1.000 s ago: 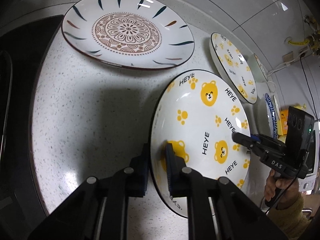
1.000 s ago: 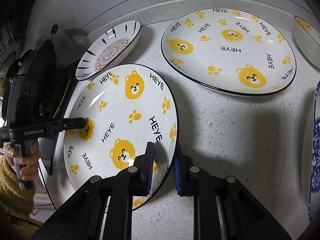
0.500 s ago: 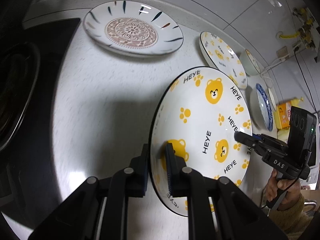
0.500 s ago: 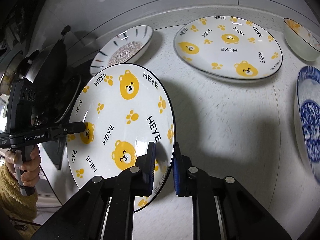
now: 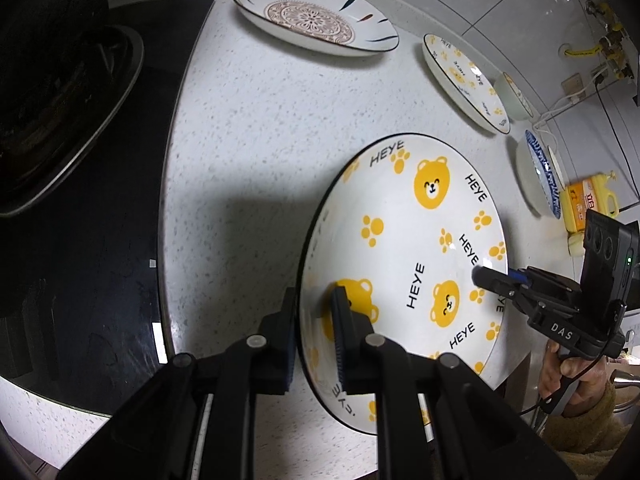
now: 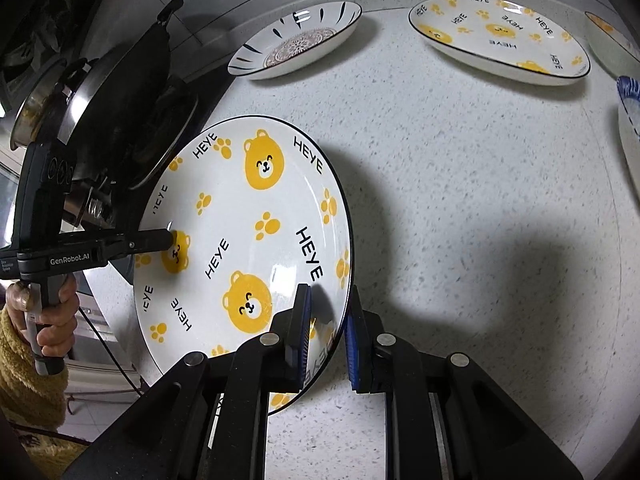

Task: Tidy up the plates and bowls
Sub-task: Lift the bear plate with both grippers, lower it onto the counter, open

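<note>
A white plate with yellow bears and "HEYE" lettering point(image 5: 416, 248) point(image 6: 248, 236) hangs above the speckled counter, held by both grippers. My left gripper point(image 5: 316, 320) is shut on its left rim. My right gripper point(image 6: 328, 332) is shut on the opposite rim and shows in the left wrist view point(image 5: 496, 282); the left one appears in the right wrist view point(image 6: 166, 240). A second bear plate point(image 6: 500, 36) point(image 5: 464, 80) lies on the counter at the back. A plate with a brown flower pattern point(image 5: 312, 20) point(image 6: 296, 44) lies near the wall.
A black stove top point(image 5: 80, 240) with a dark pan point(image 6: 116, 92) is on the left. A blue-patterned plate point(image 5: 540, 176) point(image 6: 630, 116), a small bowl point(image 5: 514, 96) and a yellow bottle point(image 5: 588, 200) are to the right. Hands in yellow fleece sleeves point(image 6: 24, 360) hold the grippers.
Both grippers have carried the bear plate toward the near side of the counter and toward the stove; the plates on the counter now sit farther off and the stove has come into view.
</note>
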Motion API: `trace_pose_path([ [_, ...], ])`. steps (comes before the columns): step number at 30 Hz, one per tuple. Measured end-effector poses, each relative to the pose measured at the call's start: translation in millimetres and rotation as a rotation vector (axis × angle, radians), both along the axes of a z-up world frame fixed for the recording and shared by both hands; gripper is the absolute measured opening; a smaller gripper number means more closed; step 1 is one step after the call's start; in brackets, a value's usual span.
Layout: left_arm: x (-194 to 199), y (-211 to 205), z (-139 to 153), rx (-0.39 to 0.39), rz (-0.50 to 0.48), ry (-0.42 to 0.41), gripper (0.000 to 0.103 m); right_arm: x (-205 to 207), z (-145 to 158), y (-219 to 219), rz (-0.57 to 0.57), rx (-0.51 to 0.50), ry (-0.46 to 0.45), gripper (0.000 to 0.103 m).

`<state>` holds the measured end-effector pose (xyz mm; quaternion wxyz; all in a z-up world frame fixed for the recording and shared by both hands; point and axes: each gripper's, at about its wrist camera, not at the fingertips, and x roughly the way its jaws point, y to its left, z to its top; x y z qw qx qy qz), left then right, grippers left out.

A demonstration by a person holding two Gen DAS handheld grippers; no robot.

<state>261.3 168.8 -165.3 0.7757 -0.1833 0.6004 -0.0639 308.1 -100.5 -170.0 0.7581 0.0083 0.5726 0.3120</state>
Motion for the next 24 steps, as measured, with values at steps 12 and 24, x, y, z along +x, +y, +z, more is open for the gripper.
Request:
trace_pose_path([
  [12, -1.7, 0.0, -5.0, 0.021, -0.055, -0.02, 0.015, -6.7, -2.8, 2.2, -0.038, -0.005, -0.001, 0.014],
  [24, -4.1, 4.6, 25.8, 0.069, -0.075, -0.145, 0.016, -7.9, 15.4, -5.5, -0.114, -0.017, -0.064, 0.015],
])
